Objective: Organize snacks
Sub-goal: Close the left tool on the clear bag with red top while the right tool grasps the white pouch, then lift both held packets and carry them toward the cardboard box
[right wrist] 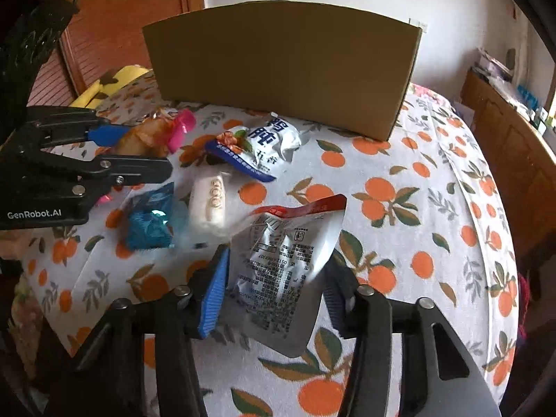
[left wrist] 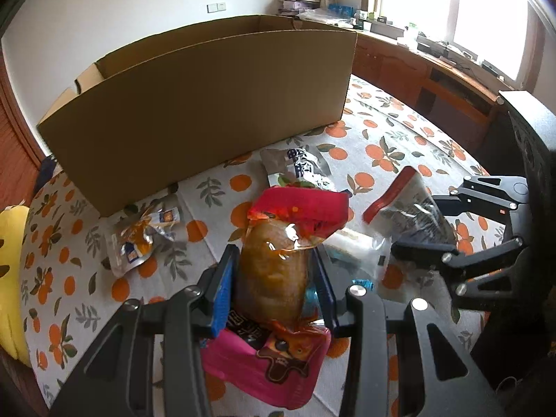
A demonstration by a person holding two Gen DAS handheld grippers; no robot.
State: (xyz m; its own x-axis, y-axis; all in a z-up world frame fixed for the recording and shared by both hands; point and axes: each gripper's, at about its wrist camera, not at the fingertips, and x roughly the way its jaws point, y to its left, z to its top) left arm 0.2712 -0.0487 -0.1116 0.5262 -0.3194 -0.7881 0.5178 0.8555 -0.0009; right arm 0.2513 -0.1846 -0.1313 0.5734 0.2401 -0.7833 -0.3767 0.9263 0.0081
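Observation:
My left gripper (left wrist: pixel 274 278) is shut on a pink-topped clear packet with a brown snack (left wrist: pixel 278 260), held above the orange-print tablecloth; it also shows in the right wrist view (right wrist: pixel 153 135). My right gripper (right wrist: pixel 274 278) is shut on a silver packet with a red top (right wrist: pixel 285 264), seen at the right of the left wrist view (left wrist: pixel 410 208). An open cardboard box (left wrist: pixel 194 111) stands behind the snacks (right wrist: pixel 281 66).
On the cloth lie a white-and-blue packet (right wrist: pixel 264 146), a white wrapped roll (right wrist: pixel 210 201), a blue foil packet (right wrist: pixel 149 222), a small clear packet with orange labels (left wrist: pixel 139 239) and a pink packet (left wrist: pixel 271 365). A yellow cushion (left wrist: pixel 10 278) lies at the left edge. Wooden cabinets (left wrist: pixel 434 80) stand to the right.

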